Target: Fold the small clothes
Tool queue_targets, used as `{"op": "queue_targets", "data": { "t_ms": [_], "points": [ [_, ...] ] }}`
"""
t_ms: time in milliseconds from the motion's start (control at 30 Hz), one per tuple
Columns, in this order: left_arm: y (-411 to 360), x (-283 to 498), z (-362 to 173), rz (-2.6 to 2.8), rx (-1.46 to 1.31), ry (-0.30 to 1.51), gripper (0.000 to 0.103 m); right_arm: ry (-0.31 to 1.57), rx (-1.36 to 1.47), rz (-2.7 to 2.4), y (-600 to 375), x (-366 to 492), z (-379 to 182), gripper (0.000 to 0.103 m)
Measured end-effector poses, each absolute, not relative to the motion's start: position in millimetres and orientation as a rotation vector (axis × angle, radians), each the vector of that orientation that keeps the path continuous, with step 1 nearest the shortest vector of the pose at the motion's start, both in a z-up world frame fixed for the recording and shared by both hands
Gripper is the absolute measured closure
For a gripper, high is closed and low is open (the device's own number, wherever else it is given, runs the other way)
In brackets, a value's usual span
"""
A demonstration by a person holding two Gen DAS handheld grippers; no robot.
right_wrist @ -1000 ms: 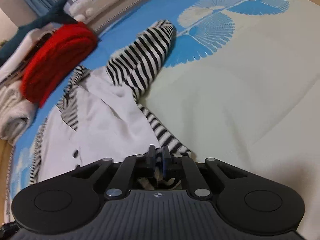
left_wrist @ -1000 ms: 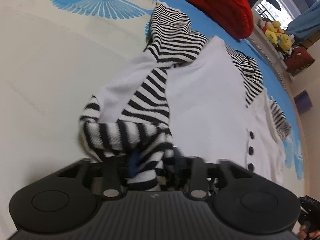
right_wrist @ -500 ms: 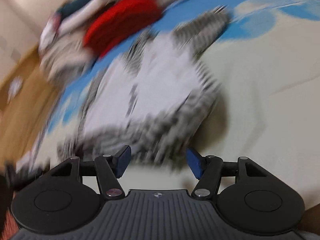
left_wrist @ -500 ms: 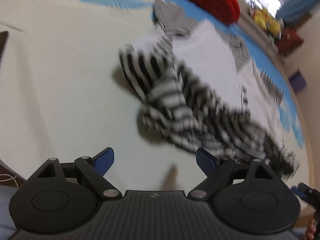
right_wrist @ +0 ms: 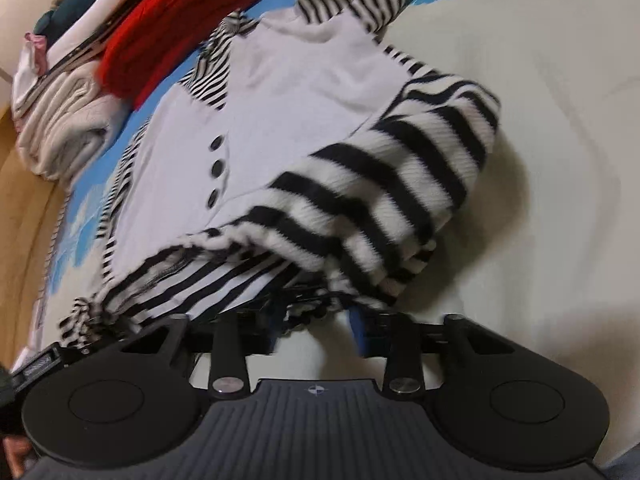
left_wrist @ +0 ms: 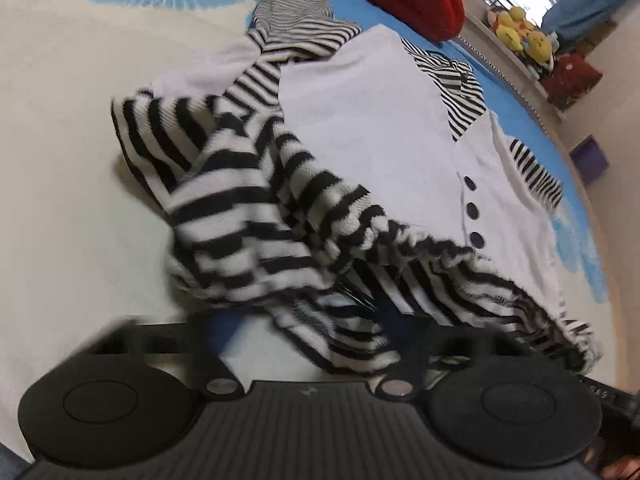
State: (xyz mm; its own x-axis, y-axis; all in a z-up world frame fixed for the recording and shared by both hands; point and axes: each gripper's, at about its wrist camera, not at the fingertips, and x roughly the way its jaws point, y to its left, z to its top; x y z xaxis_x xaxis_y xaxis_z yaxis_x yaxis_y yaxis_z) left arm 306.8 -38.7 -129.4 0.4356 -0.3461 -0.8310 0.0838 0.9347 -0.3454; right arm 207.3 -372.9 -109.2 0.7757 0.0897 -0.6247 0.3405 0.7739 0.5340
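Note:
A white cardigan (left_wrist: 372,120) with black-and-white striped sleeves and black buttons (left_wrist: 472,212) lies on the bed. One striped sleeve (left_wrist: 240,208) is bunched across its lower front. My left gripper (left_wrist: 312,332) is at the near striped hem; its jaws are closing, blurred and still apart, with hem fabric between them. In the right wrist view the same cardigan (right_wrist: 288,92) shows the striped sleeve (right_wrist: 384,184) folded over. My right gripper (right_wrist: 316,328) sits at the hem's edge, jaws closing, pads apart, with striped trim just above the gap.
A cream bedspread (left_wrist: 60,160) with blue fan prints lies under everything. A red knit (right_wrist: 176,20) and a stack of folded pale clothes (right_wrist: 60,128) sit beyond the cardigan. Yellow plush toys (left_wrist: 520,32) line a far ledge. Wooden floor (right_wrist: 20,200) runs past the bed edge.
Both grippers were shut on striped fabric, then opened and let it go. The sleeve now lies across the front. Both have moved in to the near hem with narrower jaws.

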Motion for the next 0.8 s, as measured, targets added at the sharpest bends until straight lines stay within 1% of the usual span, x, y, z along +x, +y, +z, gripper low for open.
{"op": "queue_targets", "data": {
  "t_ms": [33,133,200,233,267,300,333,400,433,467,500,567,600,633,667,700,733,767,800],
  "points": [
    [-41,307,-131,-0.285,-0.247,1.109,0.095,0.683,0.661,-0.163,-372,209,-109,0.098],
    [-40,296,-123,-0.294,-0.218,1.112,0.096,0.674,0.601,-0.180,-369,203,-102,0.099],
    [-30,281,-108,-0.324,-0.193,1.107,0.096,0.671,0.623,-0.152,-370,190,-92,0.099],
    [-23,274,-102,-0.338,-0.177,1.102,0.096,0.673,0.638,-0.124,-371,181,-87,0.103],
    [-16,266,-97,-0.353,-0.161,1.094,0.096,0.668,0.639,-0.099,-372,169,-80,0.103],
    [-8,256,-94,-0.363,-0.135,1.095,0.099,0.667,0.627,-0.084,-373,157,-75,0.103],
    [-3,251,-97,-0.354,-0.107,1.117,0.099,0.661,0.616,-0.062,-375,143,-72,0.103],
    [4,245,-117,-0.369,-0.076,1.181,0.099,0.683,0.610,-0.063,-381,131,-78,0.103],
    [8,244,-124,-0.362,-0.087,1.185,0.099,0.710,0.596,-0.072,-385,127,-85,0.103],
    [11,243,-122,-0.370,-0.107,1.170,0.099,0.729,0.586,-0.085,-387,127,-93,0.103],
    [12,245,-118,-0.377,-0.110,1.156,0.097,0.740,0.602,-0.109,-390,126,-98,0.101],
    [17,244,-111,-0.367,-0.127,1.116,0.097,0.732,0.613,-0.122,-393,128,-97,0.099],
    [20,245,-106,-0.365,-0.149,1.103,0.094,0.707,0.598,-0.129,-391,127,-92,0.096],
    [24,245,-102,-0.369,-0.177,1.091,0.089,0.682,0.572,-0.131,-389,125,-86,0.084],
    [27,244,-98,-0.376,-0.203,1.083,0.086,0.664,0.545,-0.129,-386,124,-81,0.074],
    [28,243,-92,-0.390,-0.225,1.076,0.077,0.655,0.519,-0.124,-382,123,-78,0.052],
    [28,244,-89,-0.399,-0.241,1.068,0.067,0.656,0.486,-0.111,-377,124,-75,0.036],
    [28,246,-85,-0.404,-0.261,1.053,0.063,0.666,0.453,-0.089,-370,129,-76,0.033],
    [27,248,-82,-0.408,-0.275,1.045,0.055,0.673,0.423,-0.064,-363,132,-76,0.033]
  ]
}}
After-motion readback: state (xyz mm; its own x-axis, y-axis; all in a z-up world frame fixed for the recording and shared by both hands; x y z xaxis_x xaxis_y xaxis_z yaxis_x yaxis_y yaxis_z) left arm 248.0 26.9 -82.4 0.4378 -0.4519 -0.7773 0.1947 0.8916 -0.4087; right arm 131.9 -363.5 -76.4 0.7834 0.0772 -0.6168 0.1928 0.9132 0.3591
